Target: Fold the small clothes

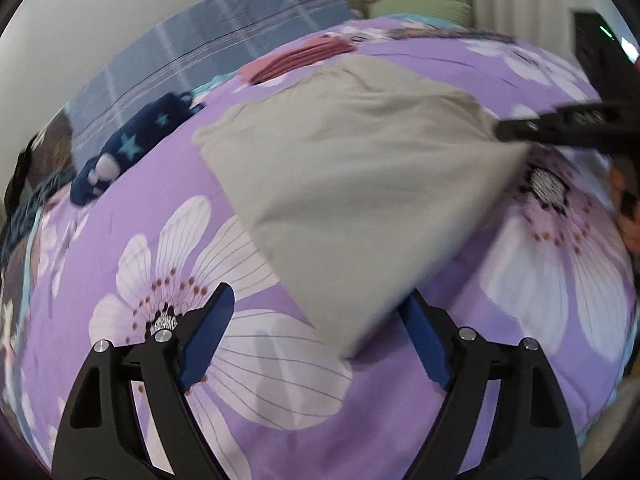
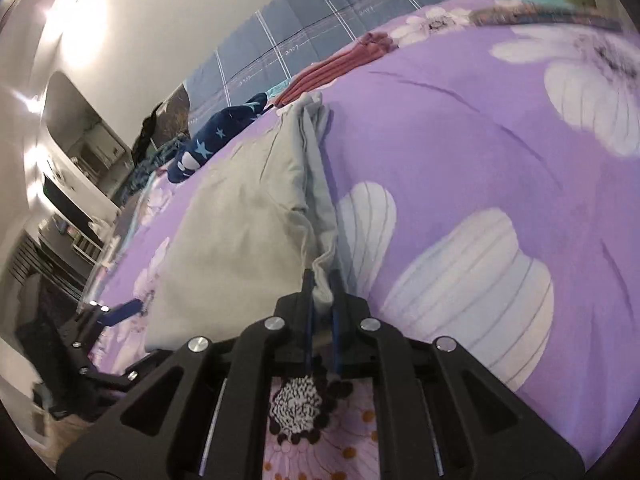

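Note:
A light grey small garment (image 1: 360, 176) lies on a purple flowered bedspread (image 1: 280, 400). In the left wrist view my left gripper (image 1: 320, 332) is open, its blue pads either side of the garment's near corner, not closed on it. My right gripper (image 1: 508, 130) comes in from the right and grips the garment's right edge. In the right wrist view my right gripper (image 2: 322, 284) is shut on the grey garment (image 2: 240, 232), with cloth pinched between the blue pads. The left gripper (image 2: 120, 310) shows at lower left.
A navy star-patterned garment (image 1: 132, 144) and a folded red-pink garment (image 1: 296, 60) lie at the bed's far edge. A blue plaid cover (image 1: 224, 40) lies behind them. Shelves and furniture (image 2: 68, 200) stand to the left of the bed.

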Demonstrator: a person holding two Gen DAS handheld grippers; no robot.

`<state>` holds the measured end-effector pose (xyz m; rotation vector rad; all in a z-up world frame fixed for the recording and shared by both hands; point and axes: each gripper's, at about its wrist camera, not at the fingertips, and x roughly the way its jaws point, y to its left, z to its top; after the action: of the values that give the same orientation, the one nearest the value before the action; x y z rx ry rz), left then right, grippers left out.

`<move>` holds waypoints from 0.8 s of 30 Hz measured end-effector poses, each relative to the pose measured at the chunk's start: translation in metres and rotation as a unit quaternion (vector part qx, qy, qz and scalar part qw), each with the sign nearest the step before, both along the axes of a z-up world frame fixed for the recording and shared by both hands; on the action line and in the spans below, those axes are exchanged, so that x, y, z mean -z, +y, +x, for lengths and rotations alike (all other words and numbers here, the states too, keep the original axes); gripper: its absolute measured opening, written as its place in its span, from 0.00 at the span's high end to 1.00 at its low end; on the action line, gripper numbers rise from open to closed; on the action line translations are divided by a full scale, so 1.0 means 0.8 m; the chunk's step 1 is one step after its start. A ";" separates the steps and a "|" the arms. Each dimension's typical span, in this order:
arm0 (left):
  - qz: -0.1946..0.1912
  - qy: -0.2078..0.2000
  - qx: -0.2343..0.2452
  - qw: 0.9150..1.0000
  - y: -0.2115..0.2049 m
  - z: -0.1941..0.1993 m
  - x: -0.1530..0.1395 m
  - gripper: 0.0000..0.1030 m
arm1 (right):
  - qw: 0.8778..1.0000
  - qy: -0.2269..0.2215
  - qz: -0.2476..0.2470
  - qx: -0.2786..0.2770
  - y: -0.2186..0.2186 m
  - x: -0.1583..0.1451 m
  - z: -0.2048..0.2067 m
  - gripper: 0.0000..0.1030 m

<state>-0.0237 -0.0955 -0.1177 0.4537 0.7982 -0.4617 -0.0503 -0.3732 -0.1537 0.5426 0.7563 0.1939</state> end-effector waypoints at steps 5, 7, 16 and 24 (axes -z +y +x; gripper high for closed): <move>-0.020 0.005 -0.012 1.000 0.003 -0.001 0.004 0.19 | 1.000 -0.014 -0.019 0.008 0.005 -0.009 -0.005 0.92; -0.030 0.010 -0.007 0.999 -0.002 0.000 0.005 0.19 | 1.000 -0.013 -0.011 0.010 0.005 -0.009 -0.002 0.92; -0.068 -0.006 -0.071 0.995 0.012 0.008 -0.008 0.19 | 0.999 -0.032 -0.012 0.017 0.004 -0.031 -0.007 0.93; -0.065 0.010 -0.097 0.993 0.031 0.011 0.002 0.17 | 1.000 -0.022 0.008 0.018 0.002 -0.022 -0.004 0.93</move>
<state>-0.0153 -0.0708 -0.1190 0.2487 0.8174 -0.3358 -0.0532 -0.3717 -0.1357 0.5658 0.7025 0.1772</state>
